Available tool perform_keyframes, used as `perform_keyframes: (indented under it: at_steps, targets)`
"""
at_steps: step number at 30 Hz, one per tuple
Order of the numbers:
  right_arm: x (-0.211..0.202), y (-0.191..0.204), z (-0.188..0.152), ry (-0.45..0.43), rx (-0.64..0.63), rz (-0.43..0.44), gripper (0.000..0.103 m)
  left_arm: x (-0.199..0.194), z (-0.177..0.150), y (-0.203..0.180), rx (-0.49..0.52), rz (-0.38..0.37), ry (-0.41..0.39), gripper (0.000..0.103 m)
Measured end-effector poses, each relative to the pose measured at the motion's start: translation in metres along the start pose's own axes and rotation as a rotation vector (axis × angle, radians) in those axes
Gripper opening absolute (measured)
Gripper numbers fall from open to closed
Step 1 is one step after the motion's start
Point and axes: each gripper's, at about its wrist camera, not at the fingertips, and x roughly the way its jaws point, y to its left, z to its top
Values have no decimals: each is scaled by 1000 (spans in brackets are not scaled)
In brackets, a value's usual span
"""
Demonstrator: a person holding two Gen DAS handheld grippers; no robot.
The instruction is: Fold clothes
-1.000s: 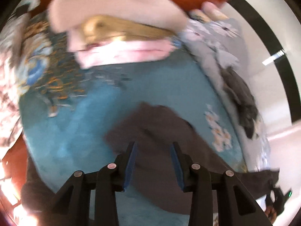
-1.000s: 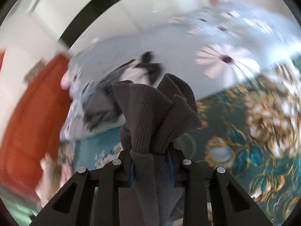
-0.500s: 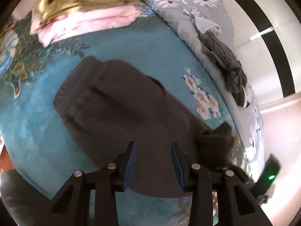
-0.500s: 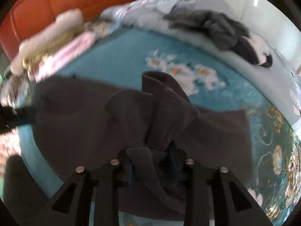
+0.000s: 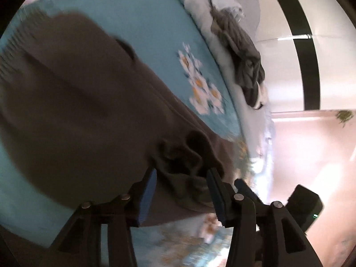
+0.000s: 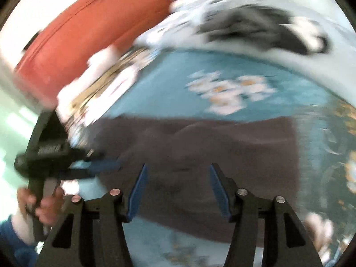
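A dark brown knit garment (image 5: 77, 111) lies spread on the teal bedspread (image 5: 144, 22). My left gripper (image 5: 181, 178) hangs low over its bunched near end (image 5: 184, 155). The jaws are opening; the bunch lies between the blue pads (image 5: 146, 195) without being pinched. In the right wrist view the garment (image 6: 222, 146) lies flat under my right gripper (image 6: 178, 178), whose jaws are also opening, with the cloth below them. The left gripper (image 6: 100, 164) shows at the left there, held by a hand (image 6: 42, 204).
A stack of folded pink and gold clothes (image 6: 100, 84) sits at the far left in front of an orange-red headboard (image 6: 89, 33). A loose grey and black-and-white pile (image 5: 242, 51) (image 6: 255, 29) lies on a pale floral quilt (image 5: 222, 11) beyond the bedspread.
My right gripper has let go of the bunched brown knit it held, and the garment now lies down on the bed. Both grippers have dropped closer to it and their jaws have widened.
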Motion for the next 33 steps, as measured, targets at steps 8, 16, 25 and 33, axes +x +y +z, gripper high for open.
perform_keyframes:
  at_steps: [8, 16, 25, 33]
  targets:
    - [36, -16, 8, 41, 108, -47, 59, 8, -11, 36, -227, 26, -22, 62]
    - [69, 37, -22, 134, -103, -69, 57, 27, -4, 37, -286, -118, 9, 73]
    - [56, 26, -27, 143, -60, -34, 57, 50, -14, -7, 56, 130, 9, 24]
    - [24, 21, -11, 42, -29, -8, 57, 35, -1, -38, 216, 123, -57, 18]
